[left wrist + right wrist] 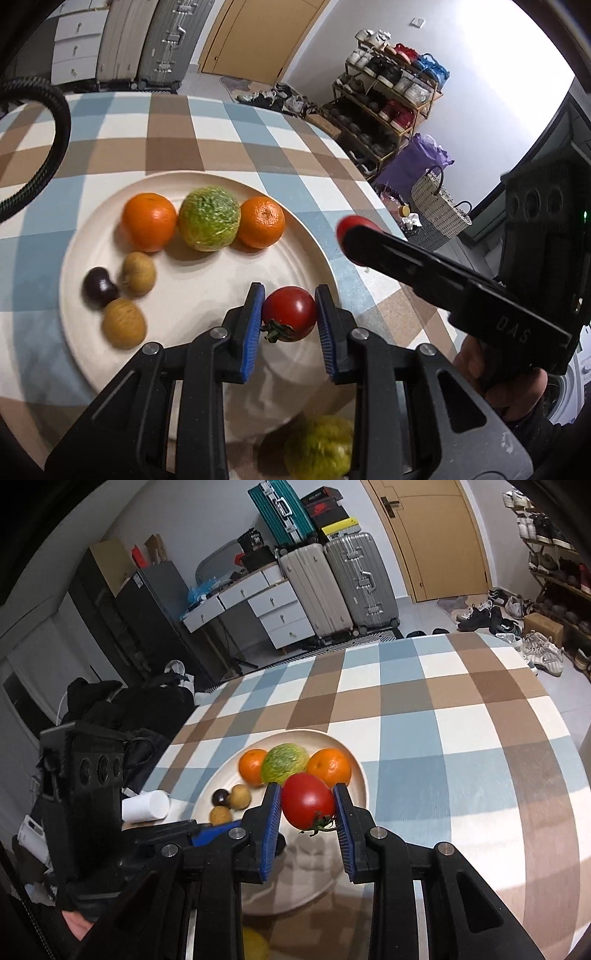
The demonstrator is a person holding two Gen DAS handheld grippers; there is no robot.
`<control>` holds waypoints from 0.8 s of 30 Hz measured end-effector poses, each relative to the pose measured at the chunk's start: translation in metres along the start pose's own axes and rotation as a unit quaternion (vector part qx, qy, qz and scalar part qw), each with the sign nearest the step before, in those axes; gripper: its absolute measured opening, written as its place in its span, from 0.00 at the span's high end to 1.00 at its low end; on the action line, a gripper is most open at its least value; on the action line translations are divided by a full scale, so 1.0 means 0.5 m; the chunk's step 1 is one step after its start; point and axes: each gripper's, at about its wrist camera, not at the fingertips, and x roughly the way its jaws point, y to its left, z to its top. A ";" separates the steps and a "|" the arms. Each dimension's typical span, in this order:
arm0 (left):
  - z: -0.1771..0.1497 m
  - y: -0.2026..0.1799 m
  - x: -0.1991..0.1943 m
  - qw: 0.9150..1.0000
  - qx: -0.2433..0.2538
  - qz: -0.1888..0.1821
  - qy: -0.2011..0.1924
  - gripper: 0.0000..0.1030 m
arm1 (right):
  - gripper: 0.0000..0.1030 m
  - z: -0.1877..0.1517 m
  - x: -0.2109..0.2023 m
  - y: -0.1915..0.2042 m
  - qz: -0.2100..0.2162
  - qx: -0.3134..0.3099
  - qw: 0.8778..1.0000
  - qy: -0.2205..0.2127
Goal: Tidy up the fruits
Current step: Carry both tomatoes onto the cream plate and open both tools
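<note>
Indoors: checked tablecloth (424,716), suitcases (354,579) behind.

The left wrist view looks down from close above the near rim of the plate (92,221), facing the far edge of the table (258,129) and the shoe rack (388,99). The right wrist view sits a little higher and further back, facing the suitcases (332,587). Both views share the plate, its fruit and the checked table.
</note>
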 end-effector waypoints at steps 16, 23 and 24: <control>0.028 0.002 0.094 1.000 0.003 -0.002 0.014 0.75 | 0.71 0.006 0.073 -0.033 -0.013 0.004 0.999 0.035; 0.033 0.000 0.087 1.000 0.002 -0.001 0.007 0.74 | 0.64 0.012 0.044 -0.031 -0.002 0.010 1.000 0.012; 0.033 0.001 0.082 1.000 0.001 0.000 0.006 0.74 | 0.64 0.013 0.035 -0.029 -0.003 0.011 1.000 0.006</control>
